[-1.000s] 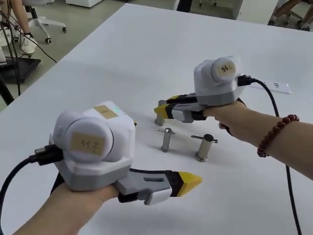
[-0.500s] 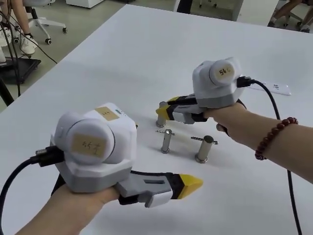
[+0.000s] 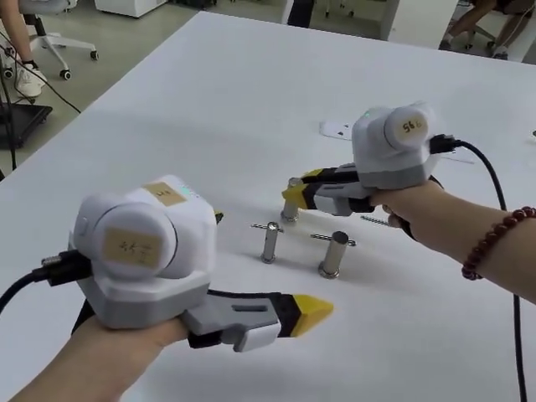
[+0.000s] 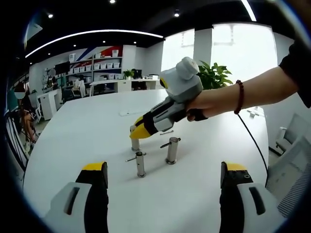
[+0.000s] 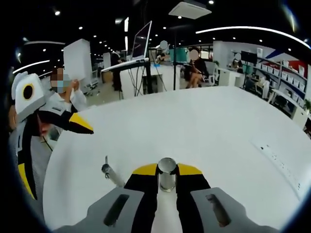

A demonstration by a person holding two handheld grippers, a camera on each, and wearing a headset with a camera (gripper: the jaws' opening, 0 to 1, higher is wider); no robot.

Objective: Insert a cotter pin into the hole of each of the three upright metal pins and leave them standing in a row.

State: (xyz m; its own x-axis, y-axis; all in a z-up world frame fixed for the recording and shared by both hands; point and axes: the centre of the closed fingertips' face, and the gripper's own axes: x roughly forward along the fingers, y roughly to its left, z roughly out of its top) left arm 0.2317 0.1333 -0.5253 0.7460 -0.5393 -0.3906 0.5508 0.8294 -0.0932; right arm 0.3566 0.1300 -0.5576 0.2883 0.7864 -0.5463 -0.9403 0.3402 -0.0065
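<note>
Here, at the bottom of the left gripper view, left claw (image 4: pixel 164 168) spread wide, nothing between the jaws, clear of the pins ahead of it. Same claw at lower left of the head view, yellow tip toward frame centre, over the white surface (image 3: pixel 209 109).

Right claw (image 5: pixel 167 170) at bottom centre of the right gripper view, jaws drawn in close on either side of the far metal pin (image 3: pixel 290 211), yellow tips against the shaft just under its top. Pin upright on the surface, a little above centre in the head view.

Just below it in the head view, two more pins upright side by side. Left metal pin (image 3: pixel 270 243) with a cotter pin (image 3: pixel 258 225) crosswise through the hole near its top. Right metal pin (image 3: pixel 332 255) with a second cotter pin (image 3: pixel 320 237) through it likewise. Both apart from either claw.

Loose cotter pin (image 3: pixel 374 220) flat on the surface, right of centre, just beside the hand on the right claw. Bead bracelet (image 3: pixel 483 247) on that wrist, toward the right edge of the frame
</note>
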